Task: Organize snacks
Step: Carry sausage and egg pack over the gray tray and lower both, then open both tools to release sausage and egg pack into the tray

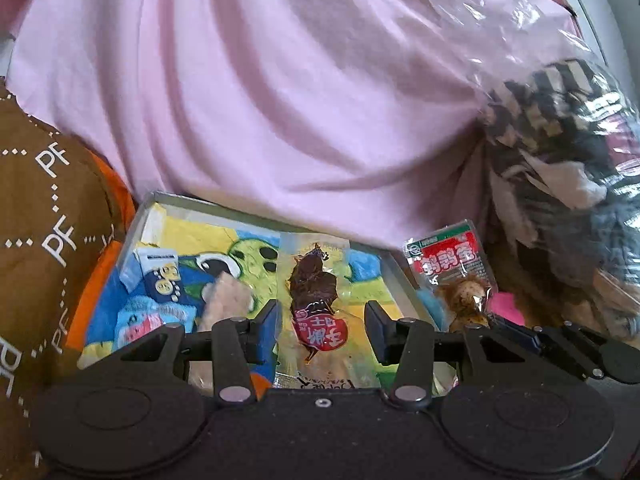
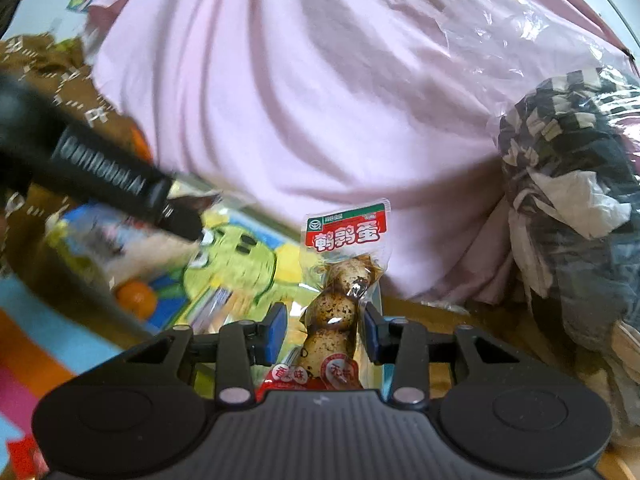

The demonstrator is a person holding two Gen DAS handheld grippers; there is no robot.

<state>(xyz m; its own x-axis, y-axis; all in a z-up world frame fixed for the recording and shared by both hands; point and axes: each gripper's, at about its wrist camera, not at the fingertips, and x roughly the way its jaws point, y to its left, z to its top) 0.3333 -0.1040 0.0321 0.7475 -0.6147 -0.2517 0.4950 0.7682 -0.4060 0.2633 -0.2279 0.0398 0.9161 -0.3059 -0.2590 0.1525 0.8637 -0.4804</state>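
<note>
Two tongs [image 1: 322,320] [image 2: 326,326] each clamp one snack packet [image 1: 316,300] [image 2: 340,300] between pads

Both tools point slightly downward, the left tool [image 1: 324,328] and the right tool [image 2: 326,330] each clamping a packet.

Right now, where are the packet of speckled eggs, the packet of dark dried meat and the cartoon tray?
Egg packet [image 2: 334,312], right wrist view: on the middle egg.
Dried meat packet [image 1: 314,288], left wrist view: on the dark meat.
Cartoon tray [image 1: 394,270], left wrist view: on its grey right rim.
</note>
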